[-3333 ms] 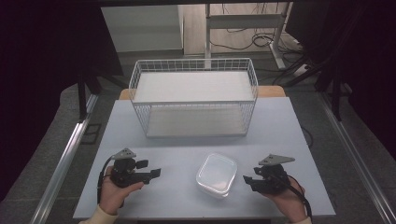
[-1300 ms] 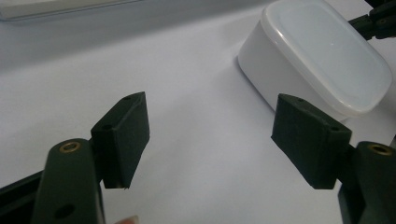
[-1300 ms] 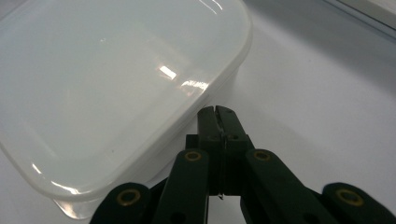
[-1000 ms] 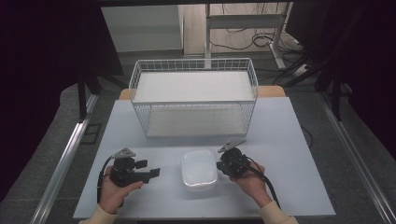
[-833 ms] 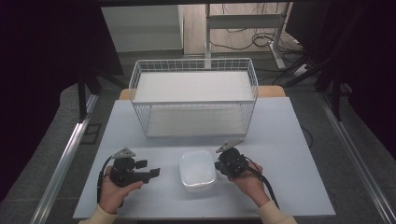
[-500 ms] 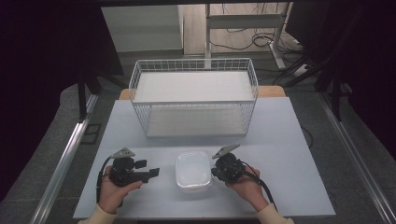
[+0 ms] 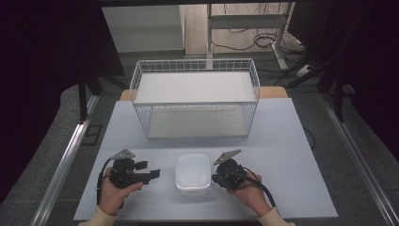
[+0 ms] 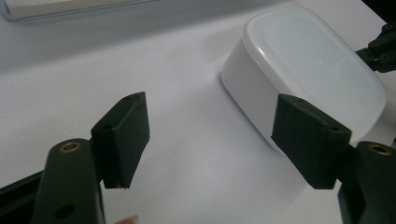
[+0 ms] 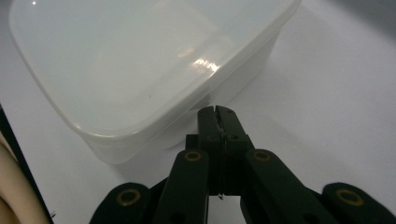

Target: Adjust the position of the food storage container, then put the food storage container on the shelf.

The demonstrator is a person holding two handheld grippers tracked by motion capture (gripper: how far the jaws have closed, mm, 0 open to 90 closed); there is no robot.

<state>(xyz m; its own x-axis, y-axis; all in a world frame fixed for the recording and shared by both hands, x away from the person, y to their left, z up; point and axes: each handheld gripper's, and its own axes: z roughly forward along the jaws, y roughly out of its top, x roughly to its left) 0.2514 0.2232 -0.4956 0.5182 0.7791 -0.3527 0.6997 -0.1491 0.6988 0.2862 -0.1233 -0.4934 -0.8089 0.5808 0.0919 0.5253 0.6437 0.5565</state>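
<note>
A translucent white plastic box with a lid [image 7: 193, 173] sits on the pale table near its front edge, between both grippers. My right gripper [image 7: 217, 178] is at the box's right side, its jaws pressed together with nothing between them, tips touching the box wall just under the lid rim [image 9: 215, 109]. My left gripper [image 7: 155, 174] lies a little left of the box, jaws wide apart and empty. In the left gripper view [image 8: 210, 135] the box [image 8: 308, 79] sits ahead and to the right, by the right jaw.
A white wire basket [image 7: 195, 96] with a white floor stands at the back middle of the table [image 7: 291, 141]. Metal rails and cables lie on the floor beyond the table.
My right gripper has moved left from the table's right part to the box and pushed it leftward, toward the left gripper. The left gripper has stayed where it was.
</note>
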